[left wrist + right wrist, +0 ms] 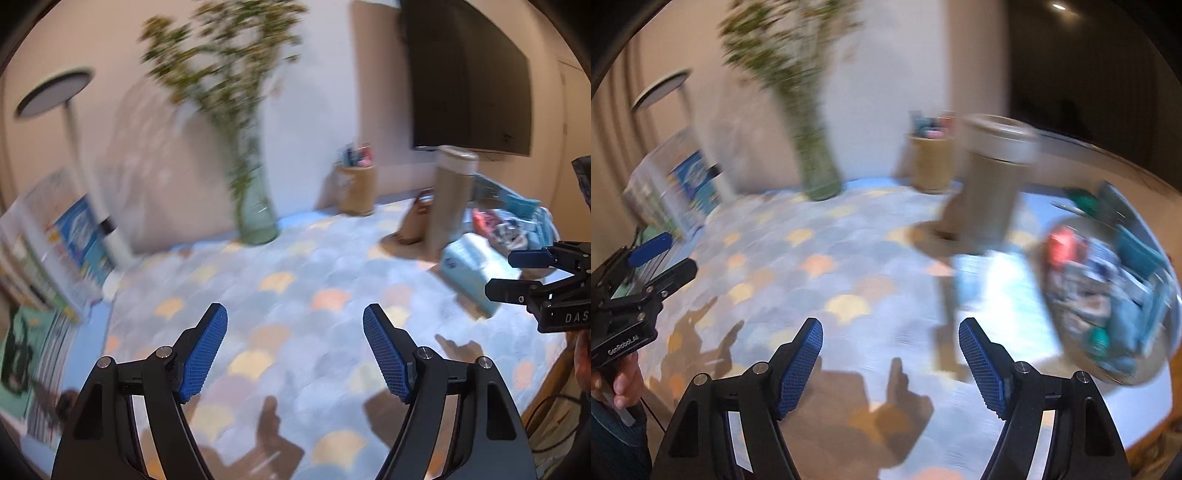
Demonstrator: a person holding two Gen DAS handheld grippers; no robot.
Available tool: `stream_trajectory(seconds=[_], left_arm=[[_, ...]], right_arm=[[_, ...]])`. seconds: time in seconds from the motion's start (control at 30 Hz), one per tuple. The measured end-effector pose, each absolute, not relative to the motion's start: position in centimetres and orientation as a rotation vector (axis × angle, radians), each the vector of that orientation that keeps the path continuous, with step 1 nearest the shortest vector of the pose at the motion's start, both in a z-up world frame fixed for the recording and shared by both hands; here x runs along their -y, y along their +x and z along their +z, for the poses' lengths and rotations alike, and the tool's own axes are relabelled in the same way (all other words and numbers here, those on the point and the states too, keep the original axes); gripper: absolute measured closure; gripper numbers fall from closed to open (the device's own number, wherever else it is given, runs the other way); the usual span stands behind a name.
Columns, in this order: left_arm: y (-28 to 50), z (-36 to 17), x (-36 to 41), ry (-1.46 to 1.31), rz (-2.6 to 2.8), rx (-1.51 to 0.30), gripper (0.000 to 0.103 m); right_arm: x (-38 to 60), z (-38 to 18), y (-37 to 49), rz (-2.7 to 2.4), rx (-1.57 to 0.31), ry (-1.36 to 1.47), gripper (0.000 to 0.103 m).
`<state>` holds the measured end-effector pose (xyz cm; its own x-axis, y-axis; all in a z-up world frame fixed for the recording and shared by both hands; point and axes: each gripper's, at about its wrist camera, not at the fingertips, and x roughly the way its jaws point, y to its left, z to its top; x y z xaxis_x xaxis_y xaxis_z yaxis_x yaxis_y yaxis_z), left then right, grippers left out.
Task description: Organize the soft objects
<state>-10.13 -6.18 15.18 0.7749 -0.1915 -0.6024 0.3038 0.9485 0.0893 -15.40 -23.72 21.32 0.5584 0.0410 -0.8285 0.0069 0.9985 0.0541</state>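
Both views are motion-blurred. My left gripper is open and empty above the patterned tablecloth. My right gripper is open and empty too; it also shows at the right edge of the left wrist view. A round container of mixed soft items in blue, red and teal sits at the table's right, to the right of my right gripper. It shows in the left wrist view too. A pale blue soft pack lies beside it, also in the right wrist view.
A tall beige canister, a brown pen cup and a glass vase with green stems stand along the back. A floor lamp and stacked books are at the left. A dark screen hangs on the wall.
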Motion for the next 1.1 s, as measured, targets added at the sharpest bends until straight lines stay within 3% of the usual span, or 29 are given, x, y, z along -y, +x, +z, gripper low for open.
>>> stream_trajectory(seconds=[0.3, 0.67, 1.1], left_arm=[[-9.1, 11.2, 0.5, 0.100, -0.154, -0.687, 0.028], [-5.6, 4.1, -2.0, -0.033, -0.056, -0.789, 0.028], [-4.8, 2.7, -1.6, -0.004, -0.041, -0.837, 0.028]], right_arm=[[14.2, 19.3, -11.8, 0.075, -0.912, -0.061, 0.028], [12.3, 13.1, -7.9, 0.018, -0.934, -0.059, 0.028], [11.0, 8.3, -6.6, -0.021, -0.957, -0.143, 0.028]])
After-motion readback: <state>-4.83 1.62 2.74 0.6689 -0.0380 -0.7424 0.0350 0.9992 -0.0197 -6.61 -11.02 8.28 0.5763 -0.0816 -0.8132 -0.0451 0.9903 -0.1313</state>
